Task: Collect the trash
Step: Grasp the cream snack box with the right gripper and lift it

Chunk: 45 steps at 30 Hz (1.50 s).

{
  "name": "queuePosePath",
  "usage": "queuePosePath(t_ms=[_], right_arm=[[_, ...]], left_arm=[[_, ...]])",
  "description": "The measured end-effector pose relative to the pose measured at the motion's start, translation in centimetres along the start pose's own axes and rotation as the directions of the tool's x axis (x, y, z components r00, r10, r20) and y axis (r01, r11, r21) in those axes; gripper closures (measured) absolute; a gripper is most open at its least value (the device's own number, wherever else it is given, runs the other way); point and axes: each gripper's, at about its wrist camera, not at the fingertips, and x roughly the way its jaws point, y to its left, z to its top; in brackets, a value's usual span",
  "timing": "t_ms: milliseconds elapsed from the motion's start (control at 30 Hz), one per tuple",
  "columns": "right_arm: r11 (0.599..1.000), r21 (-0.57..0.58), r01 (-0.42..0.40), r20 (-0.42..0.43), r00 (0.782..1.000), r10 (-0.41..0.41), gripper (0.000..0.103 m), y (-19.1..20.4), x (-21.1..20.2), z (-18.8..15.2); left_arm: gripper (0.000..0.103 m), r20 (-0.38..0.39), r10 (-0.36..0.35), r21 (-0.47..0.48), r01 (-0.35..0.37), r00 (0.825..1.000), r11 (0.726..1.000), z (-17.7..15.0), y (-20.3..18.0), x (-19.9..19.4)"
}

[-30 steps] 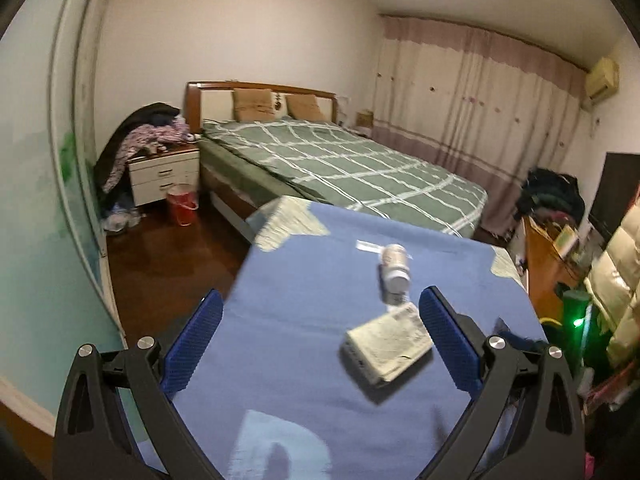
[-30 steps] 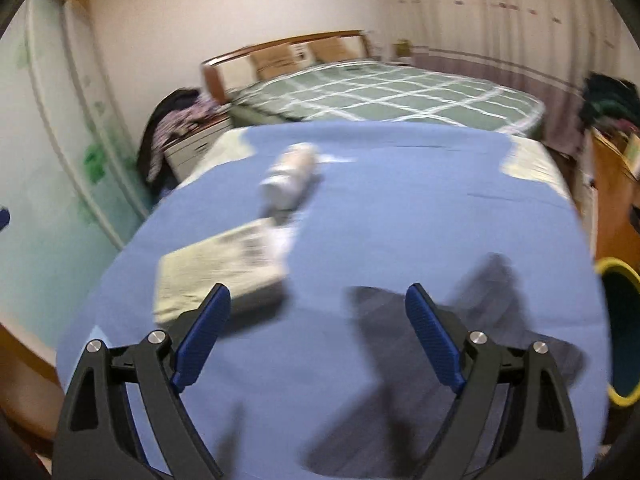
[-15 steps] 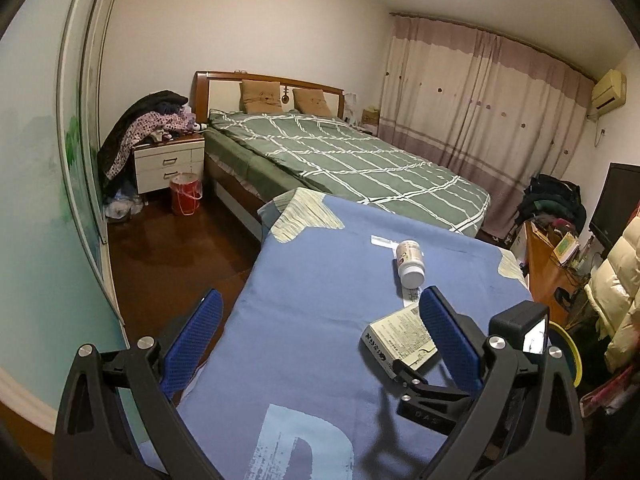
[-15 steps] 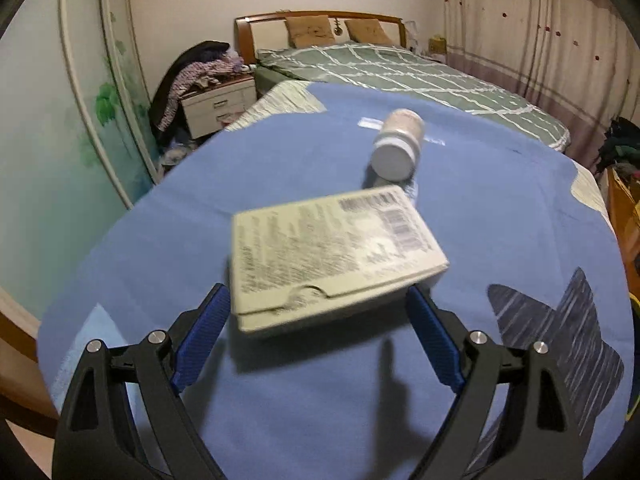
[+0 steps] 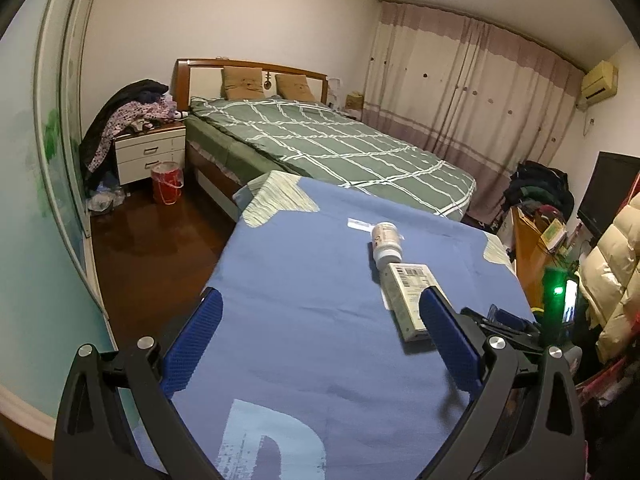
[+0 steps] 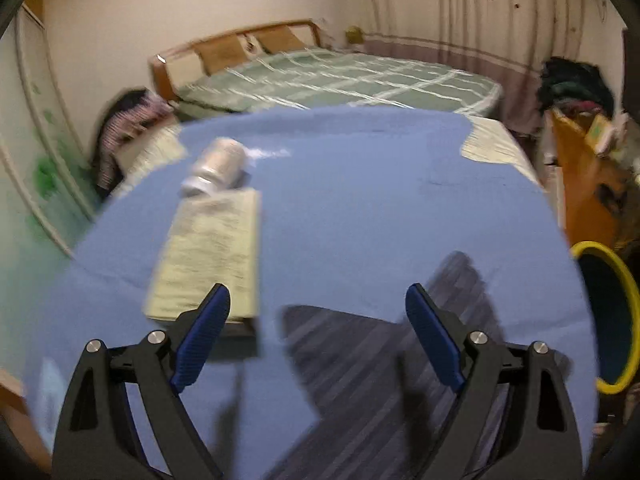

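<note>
The box point(image 6: 212, 256), a flat pale carton with printed text and a barcode label, lies on the blue-covered surface point(image 6: 360, 200), and it serves as the landmark here. Touching its far end is a small white bottle point(image 6: 216, 168) lying on its side, and just beyond the bottle a thin white strip of paper point(image 5: 360, 224) rests on the cloth. None of this trash is collected yet, so the step in hand looks like the approach for the first pick. The right gripper point(image 6: 318, 334) hangs over the near end of the box with its jaws wide and nothing between them; its left finger overlaps the box's near corner in the right wrist view, while the open gap sits to the right of the box, over bare cloth. The left gripper point(image 5: 320, 336) is also wide and empty, with the box just inside its right finger in its own view. Well to the right of the box, past the edge of the surface, stands a dark bin with a yellow rim point(image 6: 622, 320), the likely place for the trash. The next move probably calls for shifting the right gripper sideways until the box's narrow width is centred between the fingers, lowering to the cloth, and closing firmly without nudging the bottle.
</note>
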Motion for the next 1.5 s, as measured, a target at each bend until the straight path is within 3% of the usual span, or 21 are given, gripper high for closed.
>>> queuePosePath(t_ms=[100, 267, 467, 567, 600, 900, 1133, 1300, 1500], right_arm=[[0.995, -0.064, -0.072, 0.009, 0.997, 0.073, 0.009, 2.6, 0.1, -0.4], [0.991, -0.13, -0.036, -0.092, 0.995, 0.024, 0.009, 5.4, 3.3, -0.9], [0.995, -0.089, -0.038, -0.15, 0.988, 0.024, 0.009, 5.6, 5.0, -0.5], [0.995, -0.089, -0.04, -0.143, 0.989, 0.027, 0.02, 5.7, 5.4, -0.2], [0.995, -0.095, -0.033, -0.138, 0.99, 0.019, 0.034, 5.8, 5.4, -0.1], [0.995, -0.082, -0.058, -0.076, 0.996, 0.051, 0.034, 4.3, 2.0, -0.4], [0.998, -0.005, -0.059, 0.015, 0.998, 0.059, 0.034, -0.8, -3.3, -1.0], [0.994, 0.1, 0.033, 0.078, 0.996, -0.041, 0.034, -7.2, -6.6, -0.7], [0.951, 0.264, 0.162, 0.092, 0.977, -0.192, 0.034, -16.6, -9.4, -0.8]], left_arm=[[0.006, -0.005, -0.007, -0.006, 0.007, 1.0, 1.0, 0.0, -0.3, 0.2], [0.006, -0.009, -0.014, -0.004, 0.014, 1.0, 1.0, -0.4, -0.2, 0.3], [0.005, -0.029, -0.034, -0.023, 0.034, 0.999, 0.999, -0.9, 0.3, 1.0], [0.005, -0.04, -0.041, -0.015, 0.041, 0.998, 0.999, -1.2, 0.0, 1.6], [0.005, -0.043, -0.043, -0.012, 0.043, 0.998, 0.999, -1.2, -0.1, 1.7], [0.005, -0.058, -0.043, -0.006, 0.043, 0.997, 0.999, -1.4, -0.7, 2.6], [0.005, -0.079, -0.061, 0.019, 0.063, 0.995, 0.998, -1.4, -2.4, 3.8], [0.005, -0.103, -0.071, 0.056, 0.077, 0.992, 0.995, -1.4, -4.6, 5.5], [0.005, -0.125, -0.076, 0.094, 0.088, 0.989, 0.992, -1.1, -7.0, 8.2]])
